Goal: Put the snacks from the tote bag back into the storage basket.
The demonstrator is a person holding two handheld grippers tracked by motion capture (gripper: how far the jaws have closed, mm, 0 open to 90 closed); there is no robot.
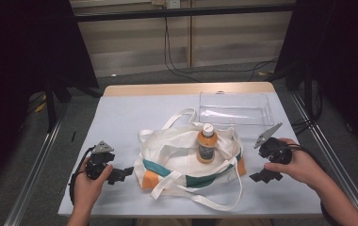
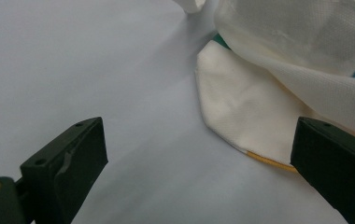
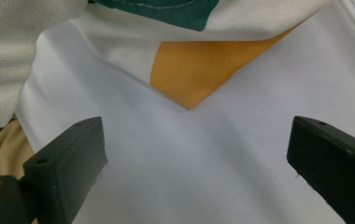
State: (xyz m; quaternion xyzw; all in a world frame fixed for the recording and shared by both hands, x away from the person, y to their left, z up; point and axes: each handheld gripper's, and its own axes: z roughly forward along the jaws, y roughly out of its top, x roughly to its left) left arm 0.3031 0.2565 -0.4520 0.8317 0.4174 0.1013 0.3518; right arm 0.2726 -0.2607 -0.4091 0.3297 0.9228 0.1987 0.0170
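Both pairs of jaws stand wide with nothing between them: the left gripper (image 1: 120,175) just beside the tote bag (image 1: 182,155) at its near left corner, the right gripper (image 1: 265,176) near its orange corner (image 3: 199,70). Mid-table, the bag is soft cloth that will sag; its straps look the best hold. Lying on it, the orange bottle (image 1: 206,145) seems smooth, probably slippery, best gripped around its body.
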